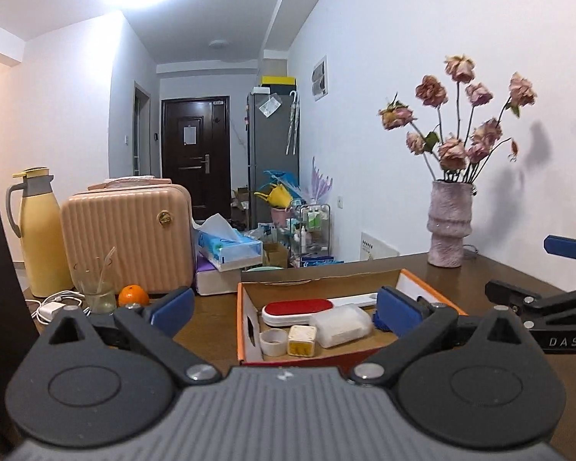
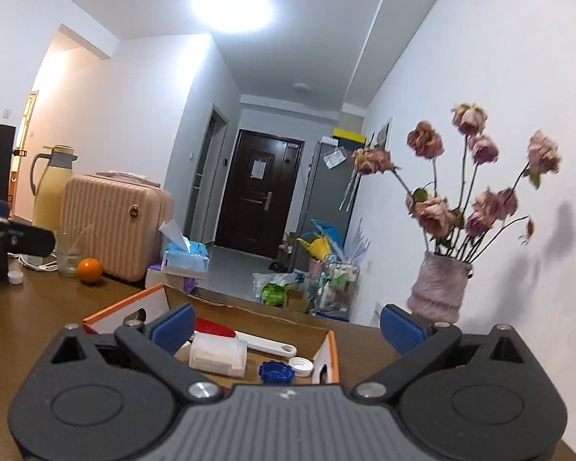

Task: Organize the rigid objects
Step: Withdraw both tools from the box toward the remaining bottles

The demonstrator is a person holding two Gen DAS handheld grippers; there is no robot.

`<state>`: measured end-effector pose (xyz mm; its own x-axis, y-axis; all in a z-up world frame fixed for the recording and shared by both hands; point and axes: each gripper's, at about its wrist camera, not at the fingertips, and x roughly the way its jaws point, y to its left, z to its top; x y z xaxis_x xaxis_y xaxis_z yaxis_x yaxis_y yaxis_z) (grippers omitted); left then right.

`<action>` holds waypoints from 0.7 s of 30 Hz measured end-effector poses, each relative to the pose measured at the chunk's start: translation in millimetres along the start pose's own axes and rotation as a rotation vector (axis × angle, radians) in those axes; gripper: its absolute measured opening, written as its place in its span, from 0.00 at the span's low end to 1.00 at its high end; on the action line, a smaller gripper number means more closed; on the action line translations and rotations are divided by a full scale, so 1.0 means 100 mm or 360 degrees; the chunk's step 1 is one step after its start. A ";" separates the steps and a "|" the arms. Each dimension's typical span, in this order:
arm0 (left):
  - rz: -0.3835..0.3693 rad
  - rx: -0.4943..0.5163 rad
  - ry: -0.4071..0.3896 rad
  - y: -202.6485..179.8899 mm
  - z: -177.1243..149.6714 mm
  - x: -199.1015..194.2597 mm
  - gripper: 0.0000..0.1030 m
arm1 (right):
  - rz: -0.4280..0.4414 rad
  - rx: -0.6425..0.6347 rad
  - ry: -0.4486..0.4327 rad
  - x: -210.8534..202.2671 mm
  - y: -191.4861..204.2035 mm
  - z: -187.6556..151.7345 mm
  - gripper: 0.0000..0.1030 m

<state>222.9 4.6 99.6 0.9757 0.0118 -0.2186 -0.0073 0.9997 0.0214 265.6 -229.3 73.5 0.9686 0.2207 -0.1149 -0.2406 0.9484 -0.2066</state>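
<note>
While both grippers gape, one cardboard box [image 1: 245,330] holds two bottle caps [image 2: 276,372].

Right gripper [image 1: 518,269] cut by frame edge; lint brush [image 2: 215,324] partly behind pad.

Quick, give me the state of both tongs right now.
Left tongs: open wide, holding nothing, above the cardboard box.
Right tongs: open wide, holding nothing.
</note>
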 end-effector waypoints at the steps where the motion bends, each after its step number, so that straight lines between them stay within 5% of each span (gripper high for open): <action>1: -0.0004 -0.0007 -0.0008 -0.02 -0.02 -0.07 1.00 | 0.0001 0.0024 -0.0007 -0.08 -0.01 0.00 1.00; 7: -0.0036 -0.0038 -0.0027 -0.10 -0.30 -0.57 1.00 | -0.0049 0.0186 0.0019 -0.60 -0.02 -0.15 1.00; 14: 0.0017 -0.0040 -0.0019 -0.25 -0.85 -1.19 1.00 | 0.0057 0.0284 0.0117 -1.14 0.16 -0.59 1.00; 21: -0.0020 -0.0065 0.0155 -0.39 -1.19 -1.35 1.00 | 0.0183 0.0365 0.0298 -1.59 0.36 -1.05 1.00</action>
<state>65.3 -33.6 11.8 0.9498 -0.0009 -0.3127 -0.0060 0.9998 -0.0212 96.5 -253.7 -18.0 0.9021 0.3041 -0.3063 -0.3069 0.9509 0.0402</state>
